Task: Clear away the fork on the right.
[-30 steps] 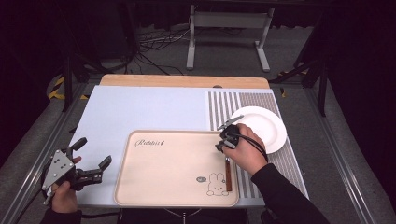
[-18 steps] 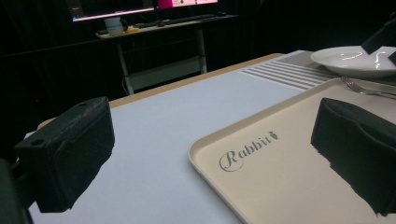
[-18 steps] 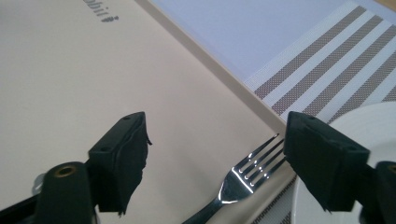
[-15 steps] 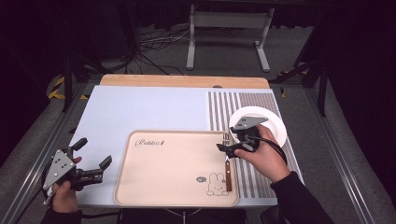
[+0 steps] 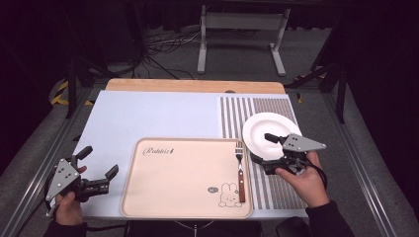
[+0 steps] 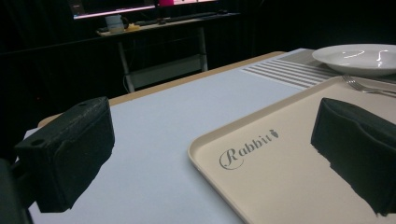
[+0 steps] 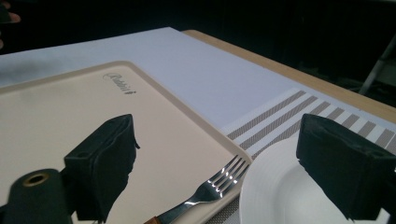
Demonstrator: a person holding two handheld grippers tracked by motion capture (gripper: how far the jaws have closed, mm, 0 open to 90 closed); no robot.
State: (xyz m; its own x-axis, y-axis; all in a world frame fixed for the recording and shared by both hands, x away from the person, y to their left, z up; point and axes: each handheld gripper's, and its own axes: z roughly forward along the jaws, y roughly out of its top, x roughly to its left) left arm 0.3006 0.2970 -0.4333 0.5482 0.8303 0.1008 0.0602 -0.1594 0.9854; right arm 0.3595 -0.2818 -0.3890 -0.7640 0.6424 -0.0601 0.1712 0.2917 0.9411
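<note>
My left gripper (image 5: 98,167) sits nearest me, at about eight o'clock on the table, off the left edge of the beige tray (image 5: 148,207); its jaws stand wide apart with nothing between them, and in the left gripper view (image 6: 212,154) they frame the tray's corner with its "Rabbit" lettering. My left hand (image 5: 66,207) wraps the handle below it.

At about four o'clock my right hand (image 5: 304,180) holds my right gripper (image 5: 261,148), jaws likewise spread and empty, one over the plate's near rim, the other just beside the tray's right edge.

The fork (image 5: 240,170) lies on the tray along its right edge, brown handle toward me, tines pointing to twelve o'clock. In the right gripper view (image 7: 219,163) its tines (image 7: 224,179) rest between my jaws.

Farther out, at two o'clock, the white plate (image 5: 269,128) rests on the striped mat (image 5: 247,108), beside the tray's far right corner.
</note>
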